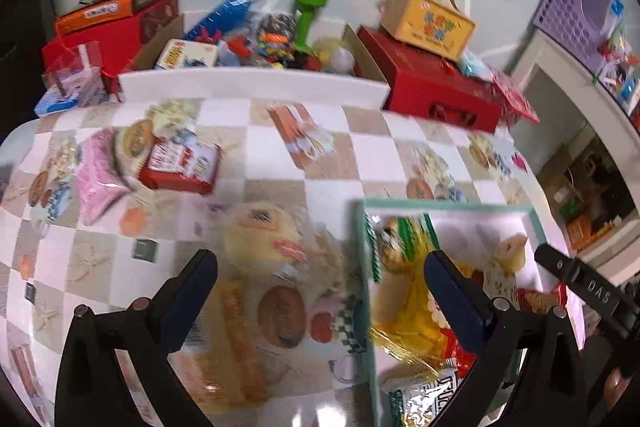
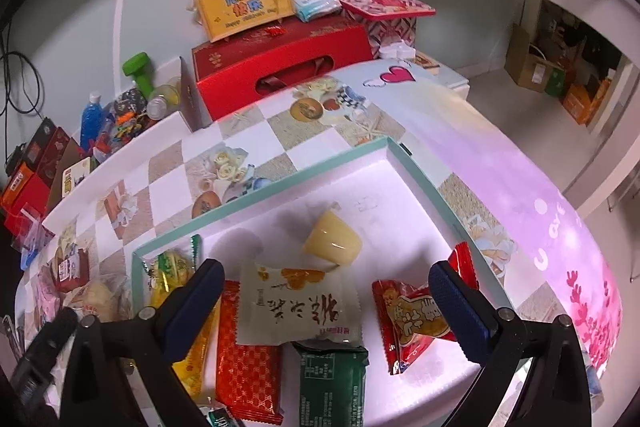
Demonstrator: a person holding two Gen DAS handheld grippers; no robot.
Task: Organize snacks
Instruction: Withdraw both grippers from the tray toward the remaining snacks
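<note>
Right gripper (image 2: 326, 301): jaws spread to their widest, nothing pressed between the pads. It hangs over the teal-rimmed box (image 2: 264, 191), pointing steeply down into it. Directly between and below the fingers lies the cream packet (image 2: 298, 303), flat, printed face up, long side running across from finger to finger.

Contents of the box, counted from the right wrist view:
- cream packet, one
- red patterned packet (image 2: 248, 363), one, partly under the cream one
- green packet (image 2: 334, 383), one, nearest the camera, its upper edge tucked under the cream one
- red peanut packet (image 2: 412, 323), one, touching the right finger's inner side
- yellow packet (image 2: 196, 351), one, mostly hidden behind the left finger
- green-and-yellow bag (image 2: 172, 267), one, in the near-left corner
- jelly cup (image 2: 332, 241), one, tipped on its side, apart from the rest

A further wrapper peeks out at the bottom edge; type unclear.

Left gripper (image 1: 320, 291): jaws wide apart, empty. It straddles the left wall of the box. Outside that wall, on the checked tablecloth (image 1: 360, 155), a yellow bun in clear wrap (image 1: 264, 239) lies just ahead of the fingers; blur hides its outline.

Still loose on the cloth, farther off to the left: red box (image 1: 180, 165), one; pink packet (image 1: 98, 175), one; a round item between them, unclear.

Judgement: the left hand is nearer all remaining loose snacks; the bun lies straight ahead, so a short forward reach would serve.
</note>
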